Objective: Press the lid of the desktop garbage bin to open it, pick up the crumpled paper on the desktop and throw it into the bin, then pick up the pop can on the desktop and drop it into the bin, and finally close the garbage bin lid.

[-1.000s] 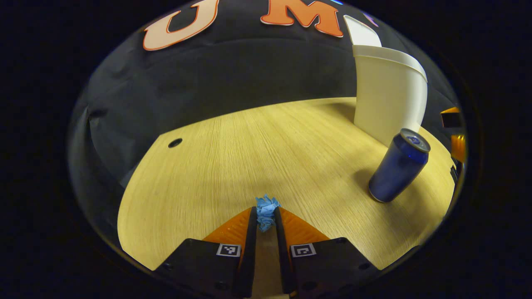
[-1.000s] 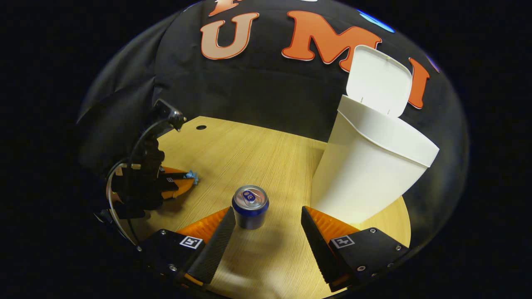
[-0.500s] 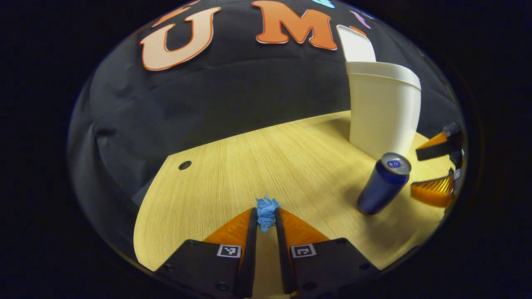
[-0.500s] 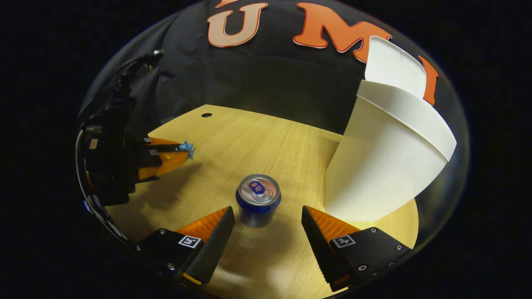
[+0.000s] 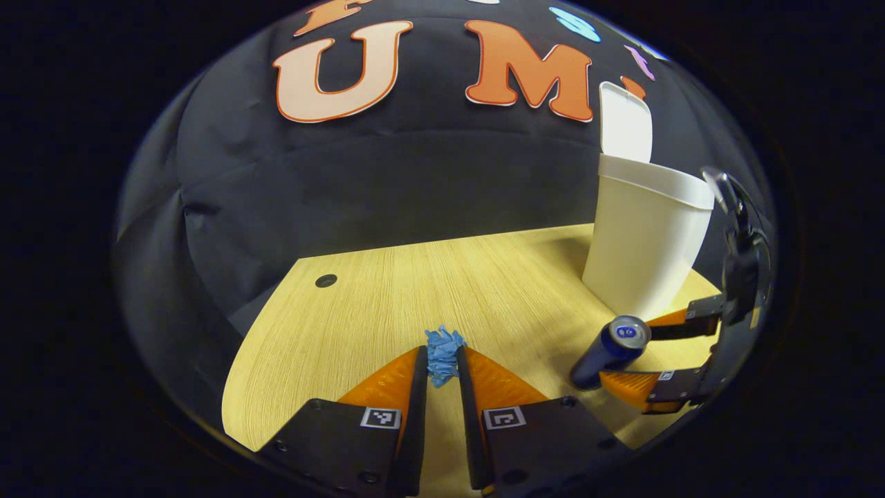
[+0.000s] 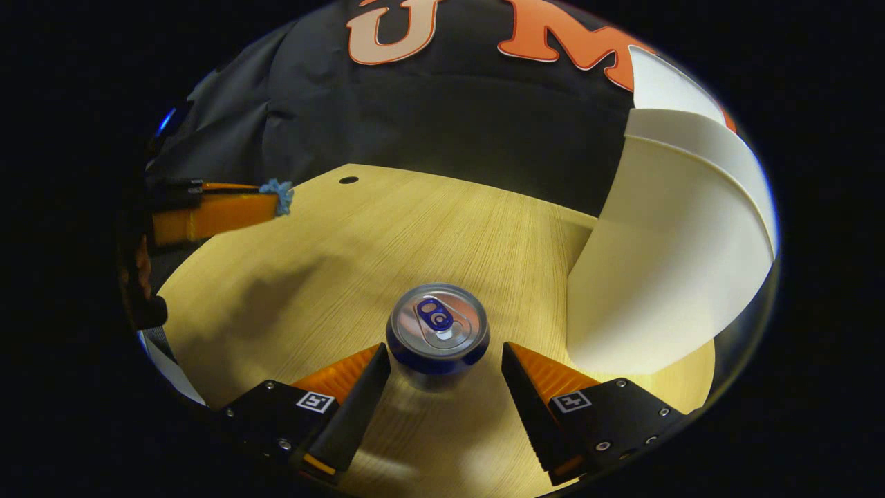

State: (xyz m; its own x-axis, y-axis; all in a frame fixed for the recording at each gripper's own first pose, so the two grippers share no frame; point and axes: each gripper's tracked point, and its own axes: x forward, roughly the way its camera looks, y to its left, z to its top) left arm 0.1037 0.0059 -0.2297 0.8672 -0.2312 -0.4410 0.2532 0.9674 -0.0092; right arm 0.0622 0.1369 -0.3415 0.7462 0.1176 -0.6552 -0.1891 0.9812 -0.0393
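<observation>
My left gripper [image 5: 441,360] is shut on a small wad of blue crumpled paper [image 5: 442,354] and holds it above the wooden desktop [image 5: 415,297]. The same paper [image 6: 278,196] shows at the left gripper's tip [image 6: 275,200] in the right gripper view, raised at the far left. A blue pop can [image 6: 438,328] stands upright on the desk between the fingers of my open right gripper [image 6: 446,360], with a gap on each side. The white bin [image 5: 646,242] stands at the right with its lid [image 5: 626,131] tipped up. The can [image 5: 612,349] and right gripper [image 5: 639,353] also appear in the left gripper view.
A dark round cable hole [image 5: 325,281] sits near the desk's far left corner. The bin wall [image 6: 664,263] rises close on the right of the can. The black cloth wall stands just behind the desk.
The left gripper has risen with the paper, well off the desk. The right gripper has come down and forward, so the can now sits between its fingers.
</observation>
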